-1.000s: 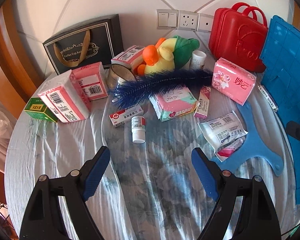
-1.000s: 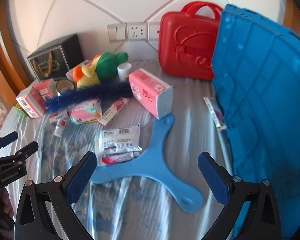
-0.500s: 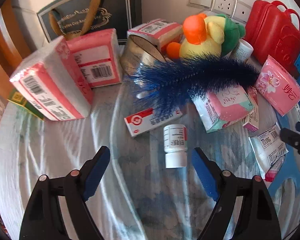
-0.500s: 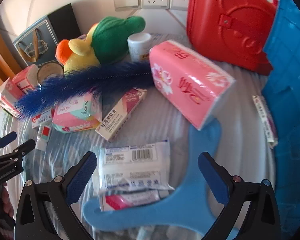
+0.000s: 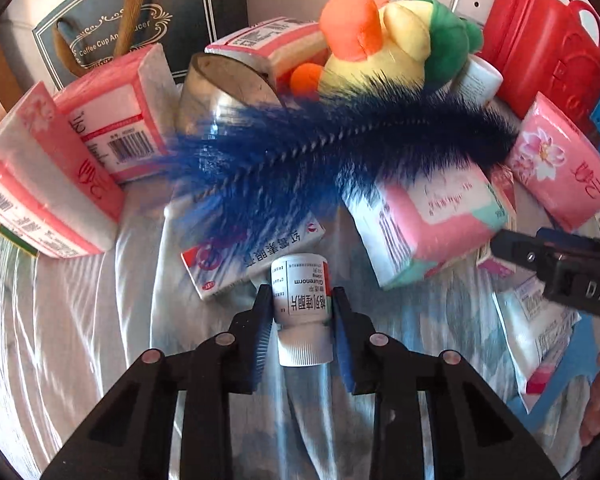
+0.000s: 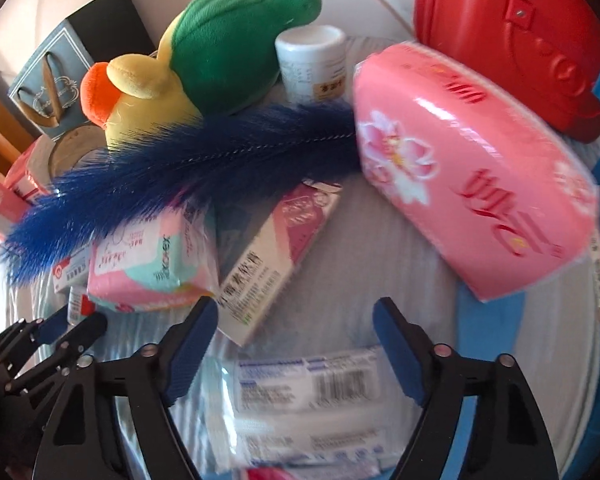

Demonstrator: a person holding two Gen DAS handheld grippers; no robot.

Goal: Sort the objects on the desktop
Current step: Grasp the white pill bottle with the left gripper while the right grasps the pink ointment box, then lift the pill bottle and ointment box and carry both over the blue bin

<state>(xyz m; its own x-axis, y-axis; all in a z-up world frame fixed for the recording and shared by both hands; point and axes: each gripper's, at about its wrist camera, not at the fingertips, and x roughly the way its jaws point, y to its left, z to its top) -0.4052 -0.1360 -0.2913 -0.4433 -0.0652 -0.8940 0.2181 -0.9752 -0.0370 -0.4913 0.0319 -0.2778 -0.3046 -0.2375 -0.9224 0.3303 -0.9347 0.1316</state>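
Note:
A small white medicine bottle [image 5: 302,320] lies on the cloth-covered table [image 5: 80,320], cap toward the camera. My left gripper [image 5: 300,289] is closing, its blue pads against both sides of the bottle. In the right wrist view my right gripper [image 6: 296,312] is open and closing. It hangs over a clear sealed pack with a barcode [image 6: 308,388], its pads off the pack. A pink-and-white medicine box [image 6: 276,252] lies just beyond its left finger. The left gripper [image 6: 60,328] shows at the lower left of that view.
A blue feathery brush [image 5: 320,152] lies across a red-and-white box [image 5: 236,256] and a pink-teal pack [image 5: 432,220]. Behind stand a plush duck [image 5: 380,40], a black gift bag [image 5: 132,24], pink tissue packs [image 5: 40,184] and a red case [image 6: 512,32]. Another tissue pack [image 6: 472,168] lies right.
Both grippers have come down and forward toward the table. The left jaws have closed onto the white bottle. The right jaws have narrowed a little over the clear pack.

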